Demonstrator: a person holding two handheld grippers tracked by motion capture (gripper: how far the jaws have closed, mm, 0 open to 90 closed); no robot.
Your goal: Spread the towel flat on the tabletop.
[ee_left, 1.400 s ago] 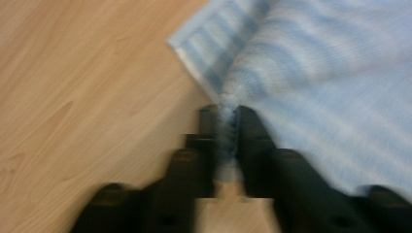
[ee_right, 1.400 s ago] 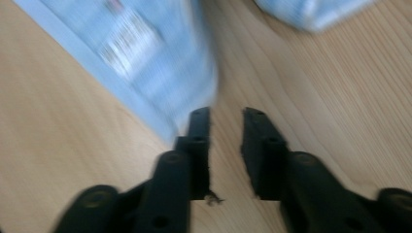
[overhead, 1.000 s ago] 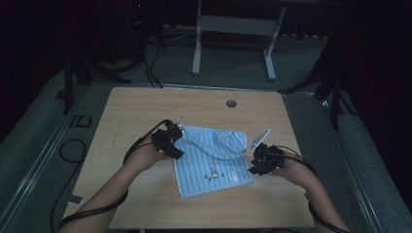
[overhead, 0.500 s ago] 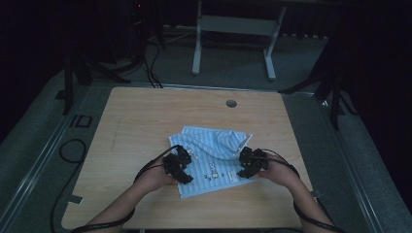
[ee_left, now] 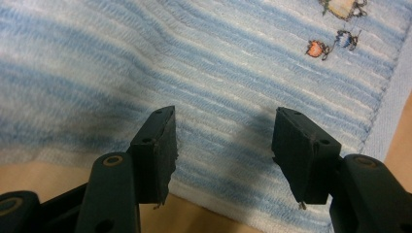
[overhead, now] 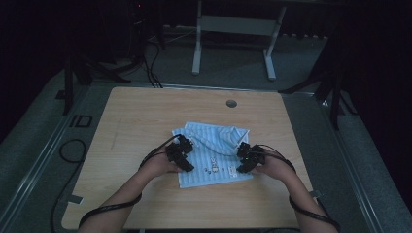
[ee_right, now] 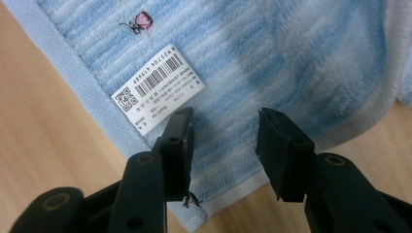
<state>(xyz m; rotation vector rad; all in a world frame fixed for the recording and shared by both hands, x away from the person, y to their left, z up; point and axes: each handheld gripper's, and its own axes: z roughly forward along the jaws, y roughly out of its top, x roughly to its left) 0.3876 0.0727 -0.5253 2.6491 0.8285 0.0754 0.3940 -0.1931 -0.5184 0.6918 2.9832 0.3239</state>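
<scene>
Lying on the light wooden surface (overhead: 136, 121) is a soft blue-and-white striped towel (overhead: 214, 165), its far part folded over in a bunchy heap. The left tongs (ee_left: 223, 145) hang open over its near edge, pinching nothing. The right tongs (ee_right: 223, 145) gape too, beside a white barcode label (ee_right: 158, 92) with print too tiny to read. Small stitched pictures (ee_left: 335, 41) run off the frame.
</scene>
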